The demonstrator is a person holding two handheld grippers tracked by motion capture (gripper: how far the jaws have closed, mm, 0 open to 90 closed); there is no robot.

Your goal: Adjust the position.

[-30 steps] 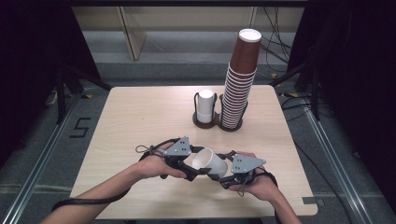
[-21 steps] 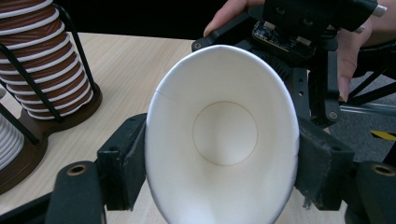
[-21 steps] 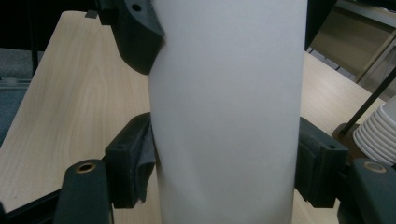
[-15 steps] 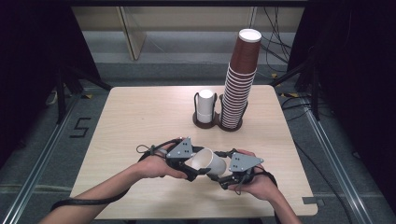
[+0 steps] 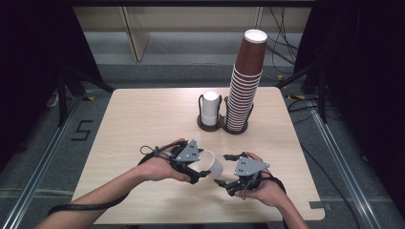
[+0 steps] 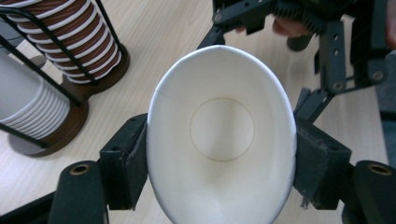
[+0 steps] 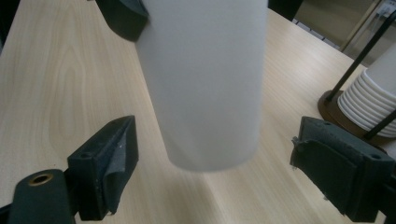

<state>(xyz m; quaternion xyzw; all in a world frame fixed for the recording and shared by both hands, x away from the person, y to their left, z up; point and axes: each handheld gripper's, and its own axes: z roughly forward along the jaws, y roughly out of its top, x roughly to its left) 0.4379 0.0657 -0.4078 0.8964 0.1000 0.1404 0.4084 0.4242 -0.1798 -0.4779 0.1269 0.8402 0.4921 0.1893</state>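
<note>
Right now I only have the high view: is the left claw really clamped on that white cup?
Observer: Yes. In the left gripper view both pads press the white cup at its rim, squeezing the mouth into an oval.
Operator: Has the right claw got it too?
Observer: No. In the right gripper view the right claw stands open, its jaws either side of the cup's base, apart from it.
Operator: Anything inside the cup?
Observer: Nothing; its bare bottom shows.

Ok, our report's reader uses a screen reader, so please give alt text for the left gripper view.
A white paper cup, mouth toward the camera, is squeezed oval between the left hand-held gripper's two black jaws. Behind it on the wooden table stand a rack of brown cups and the right hand-held gripper.
</note>
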